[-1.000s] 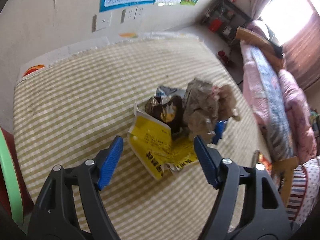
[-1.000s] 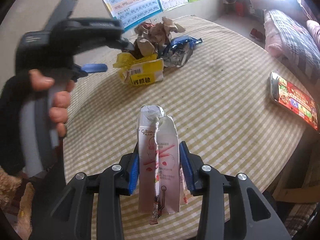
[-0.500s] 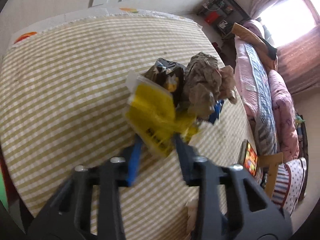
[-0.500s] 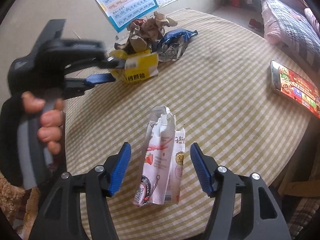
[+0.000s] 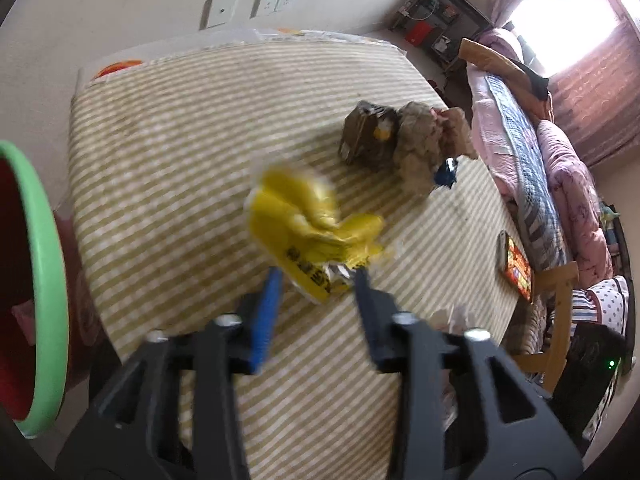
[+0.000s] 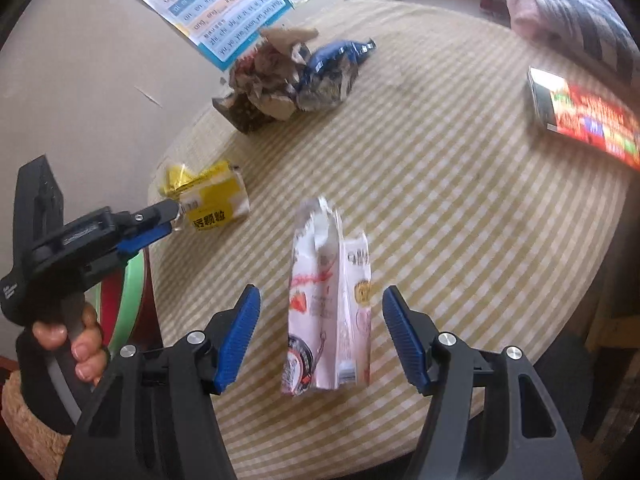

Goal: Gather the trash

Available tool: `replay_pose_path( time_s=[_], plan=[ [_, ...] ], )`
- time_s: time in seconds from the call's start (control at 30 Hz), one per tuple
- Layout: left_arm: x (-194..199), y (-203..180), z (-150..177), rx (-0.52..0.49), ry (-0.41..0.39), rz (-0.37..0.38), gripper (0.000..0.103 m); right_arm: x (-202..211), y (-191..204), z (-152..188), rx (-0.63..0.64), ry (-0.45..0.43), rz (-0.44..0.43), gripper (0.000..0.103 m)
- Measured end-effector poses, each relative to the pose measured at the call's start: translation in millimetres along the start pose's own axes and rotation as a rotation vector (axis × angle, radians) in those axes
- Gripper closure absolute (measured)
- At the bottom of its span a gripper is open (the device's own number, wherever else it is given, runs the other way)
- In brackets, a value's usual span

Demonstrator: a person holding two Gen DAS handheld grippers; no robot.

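My left gripper [image 5: 318, 276] is shut on a crumpled yellow wrapper [image 5: 308, 220] and holds it above the striped tablecloth [image 5: 180, 152]; the wrapper also shows in the right wrist view [image 6: 212, 200], near the table's left edge. My right gripper [image 6: 320, 320] is open, its jaws on either side of a white-and-pink snack box [image 6: 328, 304] that lies on the cloth. A pile of trash sits further back: a dark wrapper [image 5: 366, 136], crumpled brown paper [image 5: 420, 148] and a blue foil bag [image 6: 332, 72].
A bin with a green rim [image 5: 44, 280] stands at the table's left side, also seen in the right wrist view [image 6: 128, 304]. A red printed box [image 6: 584, 116] lies near the table's right edge. A bed [image 5: 552, 168] is beyond the table.
My left gripper closed on the yellow wrapper and carried it away from the pile toward the bin. My right gripper opened and let go of the snack box, which now lies on the cloth.
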State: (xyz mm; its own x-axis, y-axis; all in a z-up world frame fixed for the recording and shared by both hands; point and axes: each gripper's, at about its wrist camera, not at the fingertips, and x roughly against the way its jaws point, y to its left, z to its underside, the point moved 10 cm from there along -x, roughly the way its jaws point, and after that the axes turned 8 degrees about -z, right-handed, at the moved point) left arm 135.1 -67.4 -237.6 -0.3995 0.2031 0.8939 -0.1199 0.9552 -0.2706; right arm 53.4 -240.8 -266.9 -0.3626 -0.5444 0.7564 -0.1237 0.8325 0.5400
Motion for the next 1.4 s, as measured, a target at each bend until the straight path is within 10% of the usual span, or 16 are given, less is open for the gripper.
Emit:
replay_pose_path(
  time_s=[0.5, 0.7, 1.27, 1.4],
  plan=[
    [-25.0, -4.5, -2.3, 0.019, 0.027, 0.006, 0.039, -5.5, 5.8, 5.8, 0.011, 0.011, 0.036, 0.041],
    [-17.2, -11.2, -1.0, 0.000, 0.013, 0.057, 0.079, -4.2, 4.5, 6.4, 0.013, 0.011, 0.041, 0.041],
    [28.6, 4.7, -4.1, 0.011, -0.083, 0.077, 0.101, -8.0, 8.7, 9.3, 0.017, 0.026, 0.081, 0.041],
    [35.6, 8.3, -1.8, -0.020, -0.104, 0.058, 0.101, -13.7, 10.6, 10.4, 0.033, 0.043, 0.099, 0.055]
  ],
)
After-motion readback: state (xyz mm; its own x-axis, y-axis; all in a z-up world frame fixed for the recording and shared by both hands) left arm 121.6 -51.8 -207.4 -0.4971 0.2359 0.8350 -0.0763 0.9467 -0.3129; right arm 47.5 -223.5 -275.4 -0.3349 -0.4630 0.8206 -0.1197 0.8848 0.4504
